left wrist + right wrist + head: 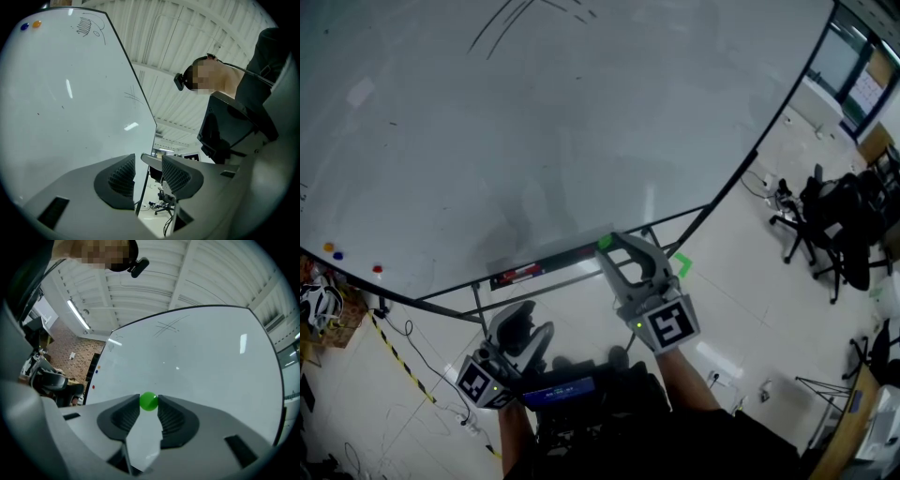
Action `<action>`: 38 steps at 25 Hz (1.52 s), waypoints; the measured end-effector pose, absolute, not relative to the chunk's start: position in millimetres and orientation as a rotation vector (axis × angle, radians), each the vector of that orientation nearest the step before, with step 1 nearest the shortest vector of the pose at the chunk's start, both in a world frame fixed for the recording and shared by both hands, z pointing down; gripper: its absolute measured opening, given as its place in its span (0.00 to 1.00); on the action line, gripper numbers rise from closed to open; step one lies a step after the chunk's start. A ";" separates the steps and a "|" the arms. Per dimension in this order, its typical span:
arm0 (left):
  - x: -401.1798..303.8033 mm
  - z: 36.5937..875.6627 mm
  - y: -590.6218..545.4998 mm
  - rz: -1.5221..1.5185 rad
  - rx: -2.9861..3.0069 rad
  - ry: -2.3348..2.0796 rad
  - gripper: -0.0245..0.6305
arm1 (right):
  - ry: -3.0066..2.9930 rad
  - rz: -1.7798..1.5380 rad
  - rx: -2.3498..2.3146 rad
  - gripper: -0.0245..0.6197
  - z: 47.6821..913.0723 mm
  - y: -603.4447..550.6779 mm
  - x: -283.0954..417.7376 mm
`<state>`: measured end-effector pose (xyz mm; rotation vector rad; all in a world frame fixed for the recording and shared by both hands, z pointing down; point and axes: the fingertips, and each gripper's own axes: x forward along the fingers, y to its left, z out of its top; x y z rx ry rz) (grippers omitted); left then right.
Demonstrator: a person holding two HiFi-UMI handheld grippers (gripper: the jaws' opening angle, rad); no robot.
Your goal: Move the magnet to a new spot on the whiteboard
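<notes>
A small green round magnet (149,401) sits pinched between the tips of my right gripper (149,402), which is shut on it. The big whiteboard (197,362) fills the background just behind it. In the head view, the right gripper (623,247) holds the magnet (605,243) at the whiteboard's (562,122) lower edge. My left gripper (530,326) hangs lower, off the board. Its jaws (147,171) stand open with nothing between them.
Orange (328,247), blue (337,255) and red (377,269) magnets cling to the board's lower left. A marker tray (525,274) runs under the board's edge. Black office chairs (830,225) stand at the right, and striped floor tape (394,352) lies at the left.
</notes>
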<state>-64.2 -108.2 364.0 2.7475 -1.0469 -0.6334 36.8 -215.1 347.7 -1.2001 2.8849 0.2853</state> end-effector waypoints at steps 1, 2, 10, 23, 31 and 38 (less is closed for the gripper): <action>-61.2 363.9 -107.9 -0.627 2.751 -1.045 0.31 | 2.890 0.277 -1.189 0.26 348.1 -213.9 37.7; -58.6 363.4 -108.1 -0.625 2.753 -1.046 0.31 | 2.895 0.268 -1.180 0.26 348.7 -212.9 38.7; -41.9 364.8 -110.1 -0.600 2.734 -1.108 0.31 | 2.916 0.256 -1.091 0.26 349.0 -207.0 52.9; -6.3 369.4 -94.1 -0.545 2.652 -1.317 0.31 | 2.986 0.178 -0.846 0.26 364.4 -192.8 80.7; -5.2 365.9 -55.6 -0.570 2.664 -1.324 0.31 | 2.967 0.202 -0.829 0.26 360.0 -151.6 80.0; -28.4 364.6 -11.5 -0.585 2.679 -1.271 0.31 | 3.004 0.206 -0.910 0.26 360.6 -104.8 59.9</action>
